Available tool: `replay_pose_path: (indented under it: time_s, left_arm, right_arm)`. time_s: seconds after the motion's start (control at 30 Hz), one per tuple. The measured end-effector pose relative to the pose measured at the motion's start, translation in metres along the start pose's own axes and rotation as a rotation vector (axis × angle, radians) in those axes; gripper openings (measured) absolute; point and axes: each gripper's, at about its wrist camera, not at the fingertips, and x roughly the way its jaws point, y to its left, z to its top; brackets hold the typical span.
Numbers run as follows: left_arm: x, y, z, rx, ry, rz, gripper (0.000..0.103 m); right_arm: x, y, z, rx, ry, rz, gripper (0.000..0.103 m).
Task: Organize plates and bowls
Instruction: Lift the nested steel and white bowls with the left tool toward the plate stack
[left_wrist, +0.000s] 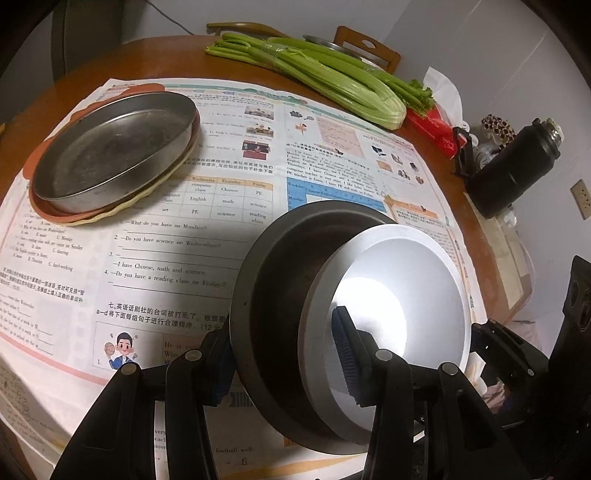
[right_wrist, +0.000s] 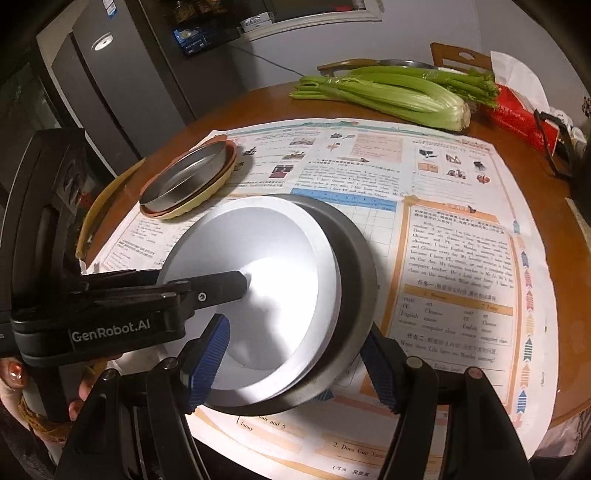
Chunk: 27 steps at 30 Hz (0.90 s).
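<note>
dark bowl (left_wrist: 280, 295): matt metal; white bowl (left_wrist: 406, 280): glossy, smooth; pan (left_wrist: 114, 147): dull scuffed metal; sheet (left_wrist: 229, 206): printed paper

Two wrist fisheyes, both angled steeply down over the same round tabletop (left_wrist: 173, 48).

The left wrist view looks from the near left across the printed paper sheet (left_wrist: 229, 221), close above the white bowl (left_wrist: 406, 273) nested in the dark bowl (left_wrist: 280, 295). The right wrist view looks from the near right, equally close, with the left gripper (right_wrist: 245, 282) entering at its left edge. Both share the bowls, the stacked plates (left_wrist: 110, 155) and the far celery (left_wrist: 332, 77).
</note>
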Motion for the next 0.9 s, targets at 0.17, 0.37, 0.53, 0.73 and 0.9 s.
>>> replay_pose_path:
  time_s: [0.17,0.37,0.53,0.73,0.9]
  left_arm:
    - [0.001,0.005,-0.001,-0.023,0.001,-0.027,0.049]
    - [-0.005,0.013,-0.001,-0.046,-0.013,-0.033,0.049]
    - [-0.022,0.024,0.0,-0.066,-0.057,-0.033,0.049]
    - [-0.043,0.037,0.004,-0.079,-0.112,-0.015,0.049]
    - [-0.056,0.05,0.006,-0.091,-0.151,-0.007,0.049]
  right_arm:
    - [-0.001,0.003,0.002,-0.001,-0.009,0.002,0.071]
    - [-0.002,0.007,0.007,0.002,-0.011,0.04,0.071]
    - [-0.004,0.022,0.014,-0.03,-0.015,0.054,0.071]
    - [-0.005,0.039,0.026,-0.055,-0.024,0.082,0.071]
    - [-0.006,0.056,0.038,-0.092,-0.036,0.078,0.071]
